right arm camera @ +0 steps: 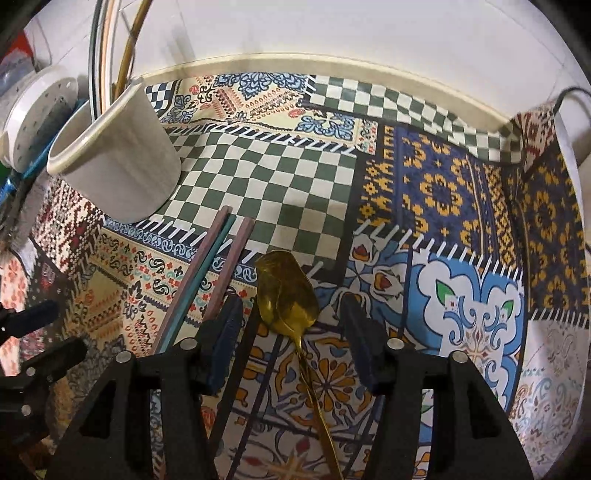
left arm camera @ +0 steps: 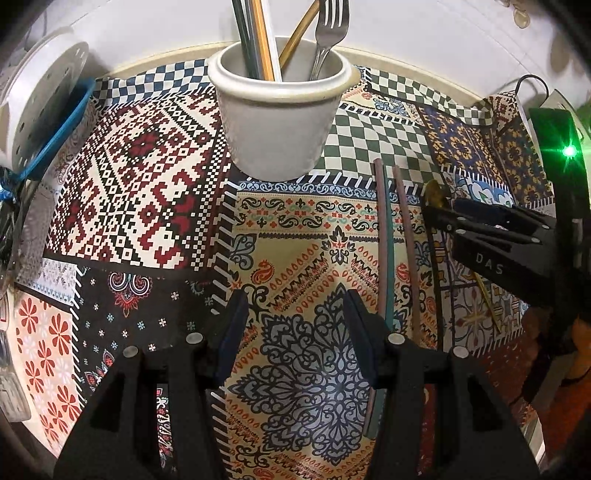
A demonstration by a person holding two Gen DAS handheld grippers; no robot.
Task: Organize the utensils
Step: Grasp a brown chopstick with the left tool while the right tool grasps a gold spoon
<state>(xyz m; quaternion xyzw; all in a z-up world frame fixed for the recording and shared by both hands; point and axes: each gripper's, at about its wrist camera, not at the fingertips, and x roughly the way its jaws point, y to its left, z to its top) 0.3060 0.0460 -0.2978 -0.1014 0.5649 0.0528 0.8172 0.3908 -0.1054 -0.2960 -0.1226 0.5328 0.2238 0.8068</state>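
Note:
A white holder cup (left arm camera: 279, 114) stands at the back of the patterned tablecloth with a silver fork (left arm camera: 328, 33) and several other utensils in it; it also shows in the right wrist view (right arm camera: 118, 166). Three chopsticks (left arm camera: 388, 240), two mauve and one teal, lie on the cloth, also in the right wrist view (right arm camera: 207, 280). A gold spoon (right arm camera: 290, 295) lies flat between the jaws of my open right gripper (right arm camera: 291, 321), not clamped. My left gripper (left arm camera: 295, 321) is open and empty, just left of the chopsticks. The right gripper (left arm camera: 491, 229) shows at the right of the left wrist view.
A white perforated round object (left arm camera: 40, 99) and a blue tray edge (left arm camera: 59, 129) stand at the left. A white wall runs behind the table. A black device with a green light (left arm camera: 569, 151) and a cable (right arm camera: 569, 96) sit at the right.

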